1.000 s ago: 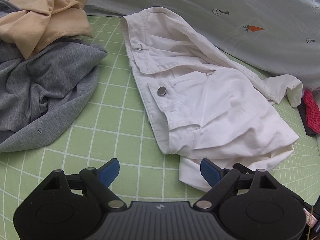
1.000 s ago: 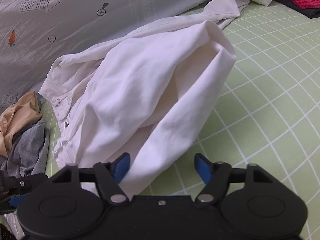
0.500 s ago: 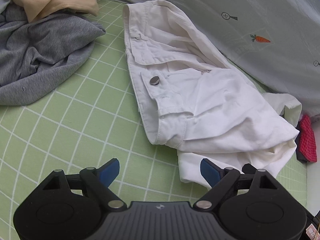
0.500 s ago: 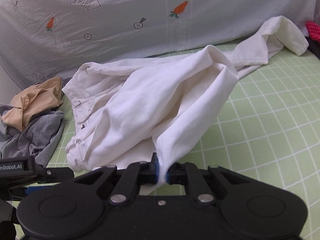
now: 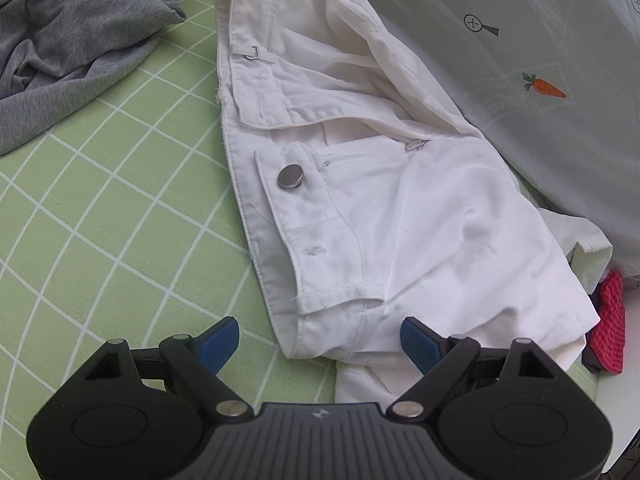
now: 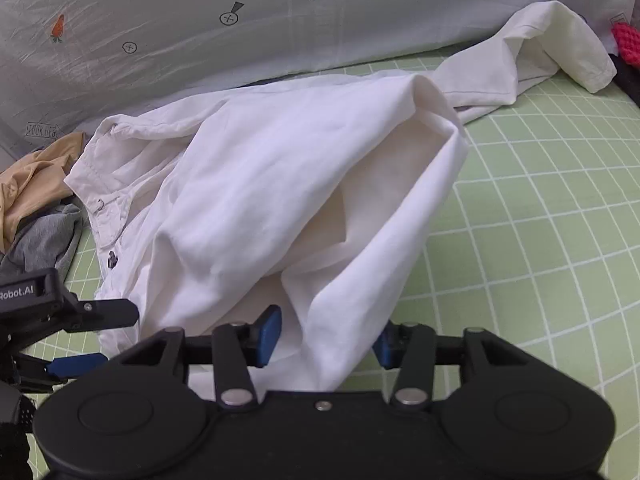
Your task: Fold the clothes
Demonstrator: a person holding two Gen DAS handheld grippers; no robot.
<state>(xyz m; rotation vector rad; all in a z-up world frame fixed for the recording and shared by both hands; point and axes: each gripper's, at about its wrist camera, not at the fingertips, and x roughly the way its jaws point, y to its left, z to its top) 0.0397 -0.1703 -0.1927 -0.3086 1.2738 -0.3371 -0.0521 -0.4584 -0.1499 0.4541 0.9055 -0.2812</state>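
Note:
White trousers (image 5: 380,208) lie crumpled on the green grid mat (image 5: 100,220), waistband to the left with a metal button (image 5: 290,176). My left gripper (image 5: 320,342) is open, its blue pads either side of the waistband's near corner, just above it. In the right wrist view the trousers (image 6: 280,184) bulge up in a fold, and a flap of the cloth hangs between the pads of my right gripper (image 6: 326,340), which stands open around it. The left gripper (image 6: 76,336) shows at that view's left edge.
A grey garment (image 5: 68,52) and a tan one (image 6: 28,184) are piled at the left. A pale sheet with carrot prints (image 5: 540,60) rises behind the trousers. A red checked cloth (image 5: 610,320) lies at the right. Bare mat (image 6: 540,220) spreads to the right.
My right gripper was shut on the trouser flap half a second ago and has opened. My left gripper has moved closer to the waistband corner.

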